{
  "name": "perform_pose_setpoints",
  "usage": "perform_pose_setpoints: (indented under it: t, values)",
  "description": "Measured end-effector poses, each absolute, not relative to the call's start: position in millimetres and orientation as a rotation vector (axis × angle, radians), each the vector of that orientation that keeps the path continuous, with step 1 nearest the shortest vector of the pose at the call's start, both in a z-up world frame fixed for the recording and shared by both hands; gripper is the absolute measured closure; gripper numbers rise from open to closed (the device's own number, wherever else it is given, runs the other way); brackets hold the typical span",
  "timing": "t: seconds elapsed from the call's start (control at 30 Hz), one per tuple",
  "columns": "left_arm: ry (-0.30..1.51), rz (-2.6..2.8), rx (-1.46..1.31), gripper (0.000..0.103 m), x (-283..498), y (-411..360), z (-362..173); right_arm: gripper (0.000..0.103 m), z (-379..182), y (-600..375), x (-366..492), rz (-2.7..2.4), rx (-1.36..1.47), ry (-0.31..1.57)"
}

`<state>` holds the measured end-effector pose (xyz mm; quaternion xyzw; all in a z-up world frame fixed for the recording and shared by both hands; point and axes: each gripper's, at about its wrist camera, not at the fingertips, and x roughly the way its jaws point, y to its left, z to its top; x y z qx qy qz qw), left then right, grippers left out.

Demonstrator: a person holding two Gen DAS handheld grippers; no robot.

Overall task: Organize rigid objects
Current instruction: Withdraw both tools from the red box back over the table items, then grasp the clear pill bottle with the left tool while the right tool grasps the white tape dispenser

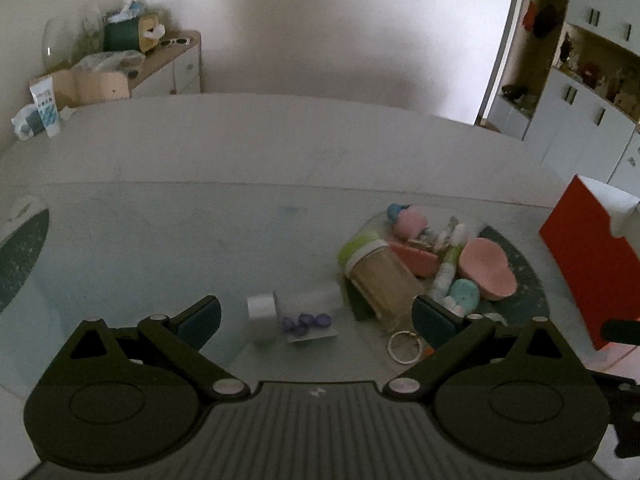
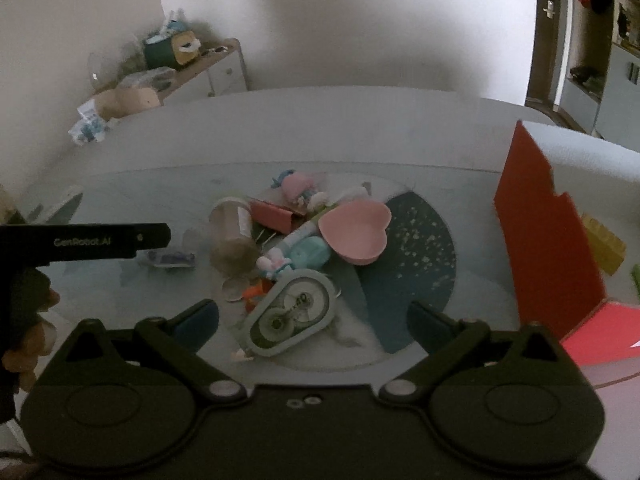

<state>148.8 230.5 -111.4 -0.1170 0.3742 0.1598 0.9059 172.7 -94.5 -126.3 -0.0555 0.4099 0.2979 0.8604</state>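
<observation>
A heap of small things lies on the glass table: a clear jar with a green lid (image 1: 376, 272) on its side, a pink heart-shaped dish (image 1: 486, 268) (image 2: 356, 234), a pink case (image 2: 272, 214), a metal ring (image 1: 404, 346) and a correction-tape dispenser (image 2: 290, 316). A clear packet of purple beads (image 1: 306, 318) and a roll of clear tape (image 1: 262, 316) lie between the fingers of my left gripper (image 1: 316, 320), which is open and empty. My right gripper (image 2: 314, 326) is open and empty, with the dispenser between its fingers.
A red box (image 1: 588, 256) (image 2: 548, 232) stands at the right. A dark speckled mat (image 2: 416, 256) lies under the heap. The left gripper's body (image 2: 88, 240) reaches in from the left in the right wrist view. A cluttered sideboard (image 1: 120, 64) stands behind the table.
</observation>
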Motion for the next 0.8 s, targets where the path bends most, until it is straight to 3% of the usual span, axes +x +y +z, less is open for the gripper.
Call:
perform_pose_setpoints:
  t: [0.43,0.57,0.8]
  values:
    - [0.827,0.354,-0.268,0.001,175.9,249.0,-134.3,0.011,-159.0,-70.6,198.5,0.516,-0.051,0.985]
    - [0.844,0.35,-0.296,0.001,181.8,255.1,-140.8,0.021,-166.3,-70.9,204.6,0.496,0.003,1.03]
    - [0.882,0.348,-0.329,0.002,190.5,263.7,-152.1,0.027,-172.6,-69.4,209.4,0.475,0.069,1.072]
